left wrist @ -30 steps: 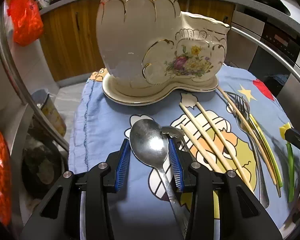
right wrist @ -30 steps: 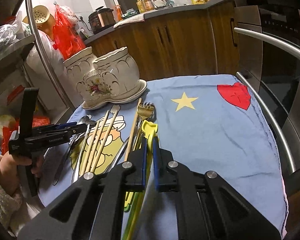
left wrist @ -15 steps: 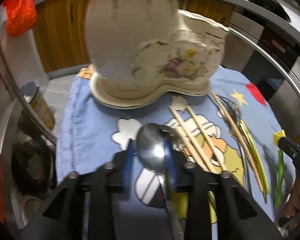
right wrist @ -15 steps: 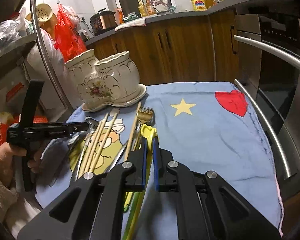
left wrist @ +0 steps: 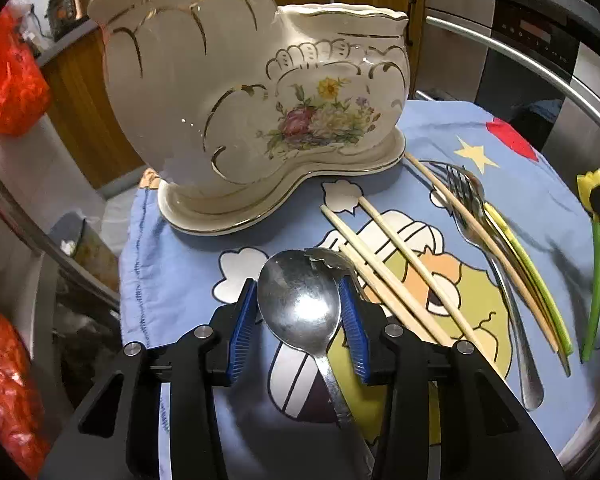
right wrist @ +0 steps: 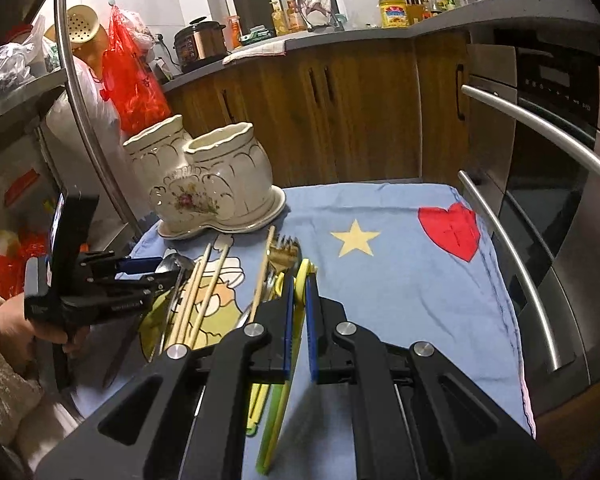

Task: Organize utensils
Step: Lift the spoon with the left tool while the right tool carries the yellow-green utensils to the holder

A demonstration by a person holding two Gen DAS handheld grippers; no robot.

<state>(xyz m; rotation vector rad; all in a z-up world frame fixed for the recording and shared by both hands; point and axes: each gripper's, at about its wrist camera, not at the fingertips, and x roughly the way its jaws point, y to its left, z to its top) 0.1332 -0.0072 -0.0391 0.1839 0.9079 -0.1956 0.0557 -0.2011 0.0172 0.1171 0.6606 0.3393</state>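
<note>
A steel spoon [left wrist: 296, 320] has its bowl between the blue pads of my left gripper [left wrist: 298, 284]; the jaws are opening slightly, but both pads still touch the bowl's edges. Close ahead stands the cream two-pot ceramic holder [left wrist: 260, 92] with a flower print. My right gripper [right wrist: 298, 280] is shut on a thin green utensil with a yellow flower tip [right wrist: 278, 412], held tilted over the cloth. Wooden chopsticks [left wrist: 400, 248], a fork [left wrist: 464, 196] and yellow-green sticks [left wrist: 532, 280] lie between the two grippers. The right wrist view shows the left gripper [right wrist: 156, 270] in a person's hand.
A blue cartoon-print cloth [right wrist: 400, 280] covers the small table. Curved metal rails [right wrist: 512, 256] run along its right side, with an oven front beyond. Red plastic bags [left wrist: 12, 76] hang at the left. Wooden kitchen cabinets stand behind.
The left gripper has rolled and shifted a little towards the ceramic holder, which looks larger now. The spoon stays between its pads. The right gripper has hardly moved.
</note>
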